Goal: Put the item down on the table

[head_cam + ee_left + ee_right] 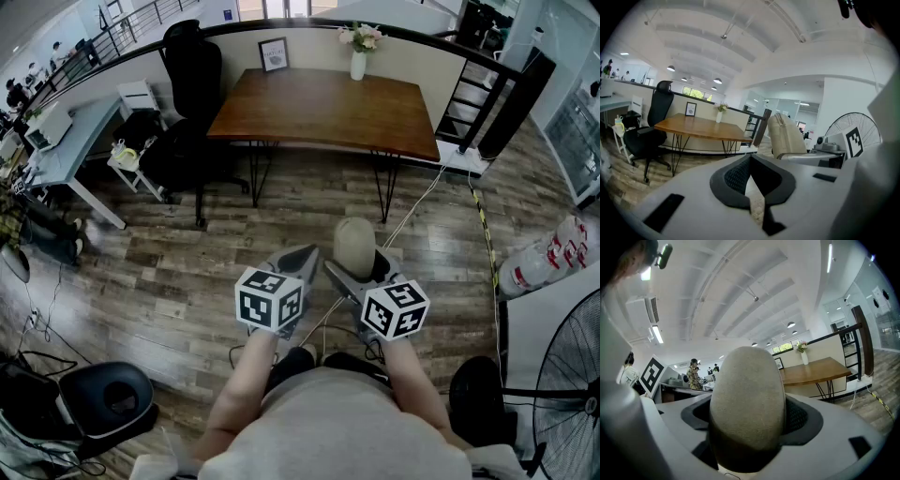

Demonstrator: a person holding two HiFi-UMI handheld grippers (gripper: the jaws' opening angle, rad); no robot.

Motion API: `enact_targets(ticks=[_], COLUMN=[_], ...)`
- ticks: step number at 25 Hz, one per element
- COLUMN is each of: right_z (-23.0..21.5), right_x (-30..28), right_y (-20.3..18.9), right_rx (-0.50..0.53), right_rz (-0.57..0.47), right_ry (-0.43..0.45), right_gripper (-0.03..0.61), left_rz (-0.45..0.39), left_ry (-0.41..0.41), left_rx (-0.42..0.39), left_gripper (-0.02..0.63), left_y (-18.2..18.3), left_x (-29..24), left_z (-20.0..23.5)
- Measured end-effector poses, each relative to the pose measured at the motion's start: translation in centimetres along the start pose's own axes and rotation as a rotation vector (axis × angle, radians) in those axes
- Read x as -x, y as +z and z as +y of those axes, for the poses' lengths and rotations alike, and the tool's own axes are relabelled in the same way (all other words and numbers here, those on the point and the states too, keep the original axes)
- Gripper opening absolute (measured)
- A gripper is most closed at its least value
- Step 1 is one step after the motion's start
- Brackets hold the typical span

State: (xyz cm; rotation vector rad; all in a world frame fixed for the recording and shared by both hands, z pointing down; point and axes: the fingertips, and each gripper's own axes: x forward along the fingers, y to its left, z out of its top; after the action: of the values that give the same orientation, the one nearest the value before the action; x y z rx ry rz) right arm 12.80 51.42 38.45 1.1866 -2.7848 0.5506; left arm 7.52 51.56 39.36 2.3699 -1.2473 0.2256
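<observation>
- Grip first: the right gripper (357,274) has its jaws spread wide and pressed on either side of the item (354,246), a rounded beige fabric-covered thing that fills the whole gap between the pads.
- Just beside it, on the side away from the item, the left gripper (300,255) has its jaws brought together with nothing in them; it is spare for now.
- So the item is up in the air, well short of the wooden table (323,108), with bare plank floor (187,272) lying between.
- Handling call: it looks soft and light, with a matte cloth skin that should not slip. The squeeze across its broad middle looks like the right place; nearer the domed top I would expect it to slide out.
- Nothing about it looks fragile, so a gentle set-down should do, though a rounded shape may tip or roll on a hard top.
- Ahead, the table's near half is bare wood, a good landing spot.
- At the table's far edge stand a vase of flowers (359,56) and a picture frame (273,53); a black office chair (192,75) sits off its left end.
</observation>
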Motion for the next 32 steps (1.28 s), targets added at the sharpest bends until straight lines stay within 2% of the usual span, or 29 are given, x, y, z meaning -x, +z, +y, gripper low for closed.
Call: enact_targets(ticks=[14, 23, 28, 32], right_z=[0.0, 1.0, 0.7, 1.1], right_x=[-1.5, -2.4, -2.6, -3.0], right_y=[-0.5, -0.8, -1.8, -2.6], right_rx=[0.022, 0.015, -0.015, -0.034], right_rz=[0.021, 0.052, 0.062, 0.065], right_ry=[-0.013, -0.011, -0.048, -0.053], right_gripper=[0.422, 0.423, 0.423, 0.423], left_rz=[0.020, 0.001, 0.021, 0.044], left_ry=[0.004, -0.080, -0.094, -0.078], left_rx=[-0.006, -0.084, -0.131, -0.126], left_gripper=[0.012, 0.014, 0.014, 0.014], left_y=[0.0, 0.4, 0.1, -0.3], left_x=[-0.2, 0.6, 0.9, 1.3], left_z=[1.9, 1.8, 2.0, 3.1])
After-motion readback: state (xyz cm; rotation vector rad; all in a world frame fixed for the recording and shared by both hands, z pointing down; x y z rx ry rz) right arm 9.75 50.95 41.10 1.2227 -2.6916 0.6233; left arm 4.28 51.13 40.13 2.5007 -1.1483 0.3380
